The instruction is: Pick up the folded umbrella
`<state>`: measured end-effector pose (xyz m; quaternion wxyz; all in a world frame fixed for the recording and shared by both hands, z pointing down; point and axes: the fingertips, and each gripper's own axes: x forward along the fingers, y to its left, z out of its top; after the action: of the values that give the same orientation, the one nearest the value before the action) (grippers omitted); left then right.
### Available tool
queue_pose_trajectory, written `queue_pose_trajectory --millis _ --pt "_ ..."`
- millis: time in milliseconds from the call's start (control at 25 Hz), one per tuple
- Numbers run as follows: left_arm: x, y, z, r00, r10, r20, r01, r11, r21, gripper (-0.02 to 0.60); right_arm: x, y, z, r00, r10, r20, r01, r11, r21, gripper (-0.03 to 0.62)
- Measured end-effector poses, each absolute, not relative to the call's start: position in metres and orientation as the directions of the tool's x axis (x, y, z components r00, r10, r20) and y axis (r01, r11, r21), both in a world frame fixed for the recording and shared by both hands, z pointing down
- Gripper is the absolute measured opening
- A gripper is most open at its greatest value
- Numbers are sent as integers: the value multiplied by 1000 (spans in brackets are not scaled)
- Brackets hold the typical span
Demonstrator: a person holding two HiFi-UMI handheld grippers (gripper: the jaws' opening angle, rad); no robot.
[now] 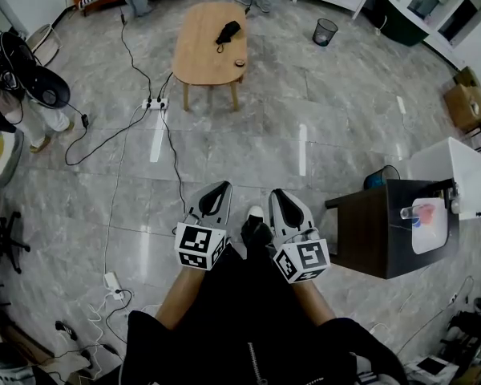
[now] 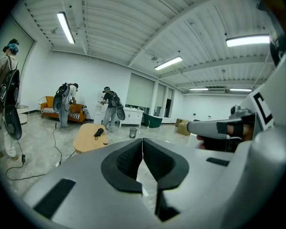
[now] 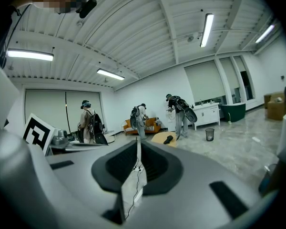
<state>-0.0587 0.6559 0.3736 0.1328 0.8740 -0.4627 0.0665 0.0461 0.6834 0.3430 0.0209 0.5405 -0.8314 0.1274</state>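
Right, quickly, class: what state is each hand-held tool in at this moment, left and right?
Left grey two-jaw tool: closed, holding nothing.
Right grey two-jaw tool: closed, holding nothing.

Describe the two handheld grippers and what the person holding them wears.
The left gripper and right gripper are alike: light grey tapering shells, black ribbed pads lining the jaws, dark slots on top. Each bears a white cube printed with black square markers. The person wears black clothing with a front zip.
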Motion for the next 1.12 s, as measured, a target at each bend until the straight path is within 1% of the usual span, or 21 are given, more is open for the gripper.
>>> queue_pose_trajectory --millis 440,1120 --pt "-49 632 374 564 -781 266 -825 -535 179 15 47 656 345 -446 -873 199 -887 400 -231 17" --pt "-30 534 374 522 -798 302 -853 -497 161 15 60 547 339 -523 -828 202 -845 473 -249 17"
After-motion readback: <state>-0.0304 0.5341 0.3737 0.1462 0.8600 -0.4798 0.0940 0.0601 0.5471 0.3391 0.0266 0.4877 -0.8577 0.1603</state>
